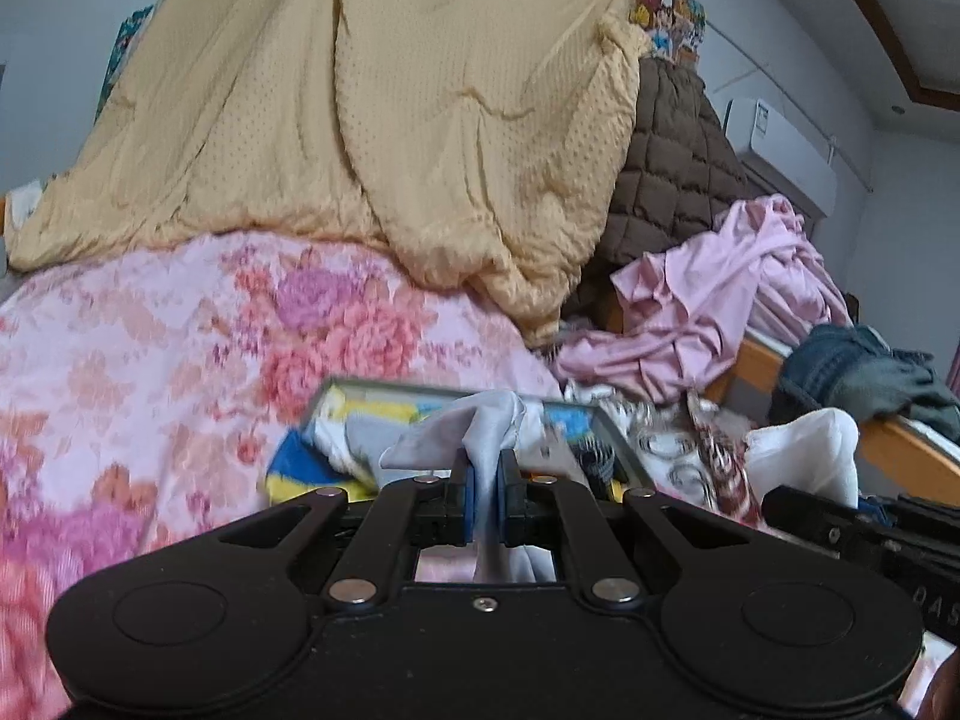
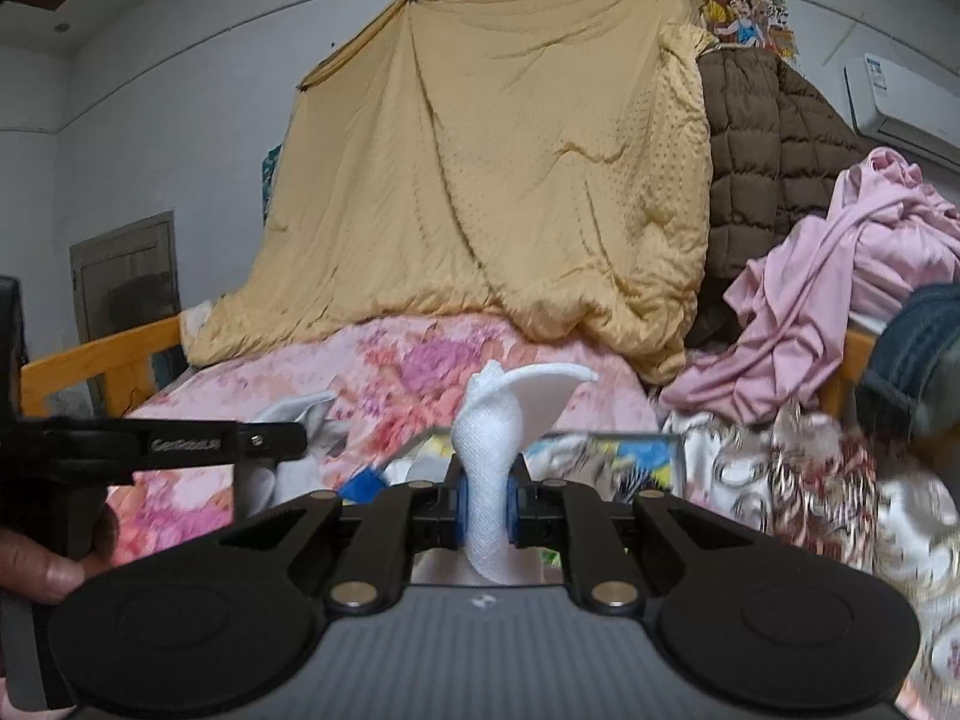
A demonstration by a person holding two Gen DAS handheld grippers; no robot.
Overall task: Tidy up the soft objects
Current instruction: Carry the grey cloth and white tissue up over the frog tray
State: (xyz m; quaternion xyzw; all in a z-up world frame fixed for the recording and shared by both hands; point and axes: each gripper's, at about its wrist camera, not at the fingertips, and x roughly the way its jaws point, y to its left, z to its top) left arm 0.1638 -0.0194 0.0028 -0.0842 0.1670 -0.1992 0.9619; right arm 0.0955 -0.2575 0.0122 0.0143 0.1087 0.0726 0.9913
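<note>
We find the jaws of the left gripper (image 1: 483, 480) clamped together on a fold of thin grey-white cloth (image 1: 480, 426), which bunches up above the blue pads and hangs below them. The jaws of the right gripper (image 2: 485, 498) are likewise clamped on a white textured cloth (image 2: 489, 438), a pointed corner of it standing free above the pads. Whether these are two ends of one piece or two separate cloths we cannot tell. Both are held clear above the bed, over a box (image 1: 372, 387) of bright printed fabric lying on the floral quilt (image 1: 150, 348). Beyond hang a yellow blanket (image 1: 390, 108) and a brown padded coat (image 1: 672, 168); a pink garment (image 1: 720, 300) is heaped to the right. We judge the step in hand to be lifting the cloth for folding or placing. The next move calls for level hands and even tension.
</note>
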